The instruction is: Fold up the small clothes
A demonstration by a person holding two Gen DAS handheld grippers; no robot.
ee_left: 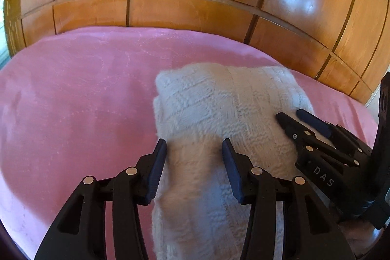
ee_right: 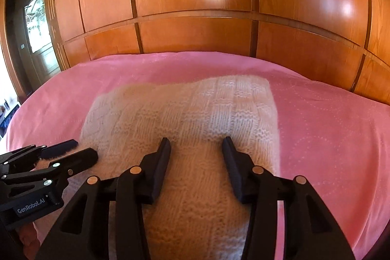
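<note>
Cream knit thing (ee_right: 195, 109), chunky and textured like a small sweater, is lying folded into a fat rectangle on a pink bedspread (ee_right: 329, 138). It sits toward the near side of the bed, with its far edge well short of the shiny wooden wardrobe panels (ee_right: 195, 4) behind. Pink cover shows all round it on the left, right and far sides. Both tools are on the near end of it. The left gripper (ee_left: 193, 144) is angled down onto the near left part of the knit. Its jaws are about halfway apart, and a raised ridge of the wool fills the gap between the blue ribbed pads (ee_left: 156, 172). The left pad sits right along the knit's left edge, with bare pink cover just beyond it. Honestly I can't tell if the pads are actually squeezing the wool or just sitting either side of it. Same story for the right gripper (ee_right: 196, 141): jaws about half spread, pointing down at the near right part, and a hump of knit rises between the two fingers. From its own camera I can't make out whether it's pinching. In the left camera it comes in from the right with its fingertips laid on the knit's right side. The two tools are near each other but not touching. Far left in the right camera there's a dark door with a patterned glass panel (ee_right: 36, 21).
</note>
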